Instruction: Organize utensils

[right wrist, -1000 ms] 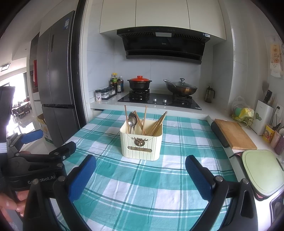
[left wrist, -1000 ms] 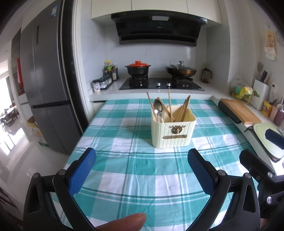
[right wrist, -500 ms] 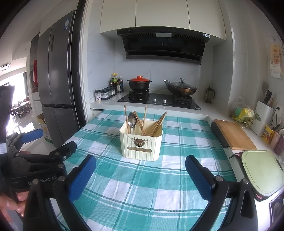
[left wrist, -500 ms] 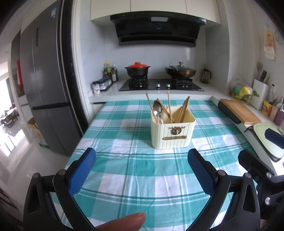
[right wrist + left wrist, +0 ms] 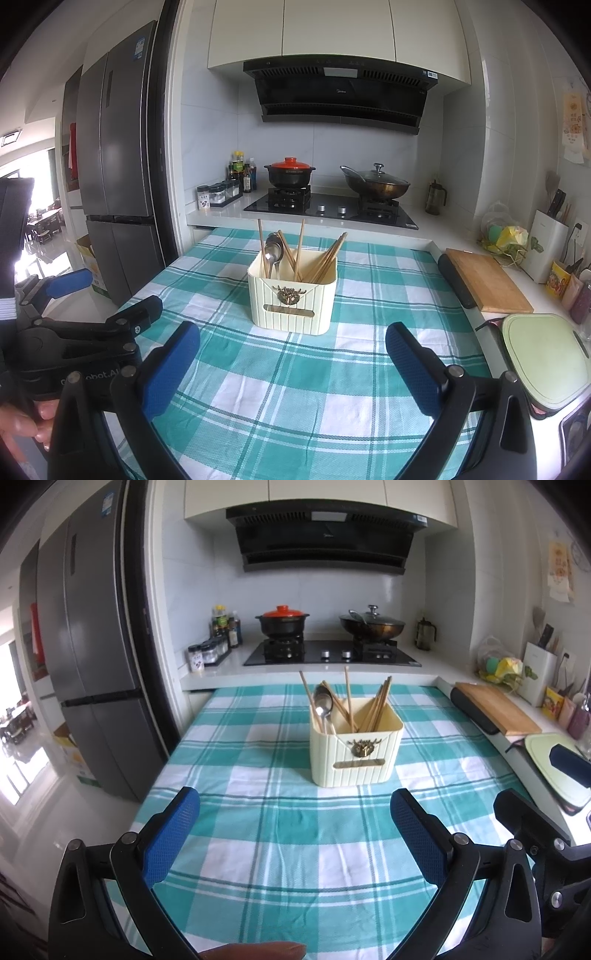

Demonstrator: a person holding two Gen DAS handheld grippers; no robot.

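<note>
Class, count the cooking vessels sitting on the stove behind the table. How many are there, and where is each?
2. A black pot with a red lid sits on the left burner; a lidded wok sits on the right burner. None appears hidden.

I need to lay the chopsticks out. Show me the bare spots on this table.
Bare checked cloth lies between the utensil box and the open left tongs, and left of the box too. The right-hand counter by the cutting board is crowded.
</note>
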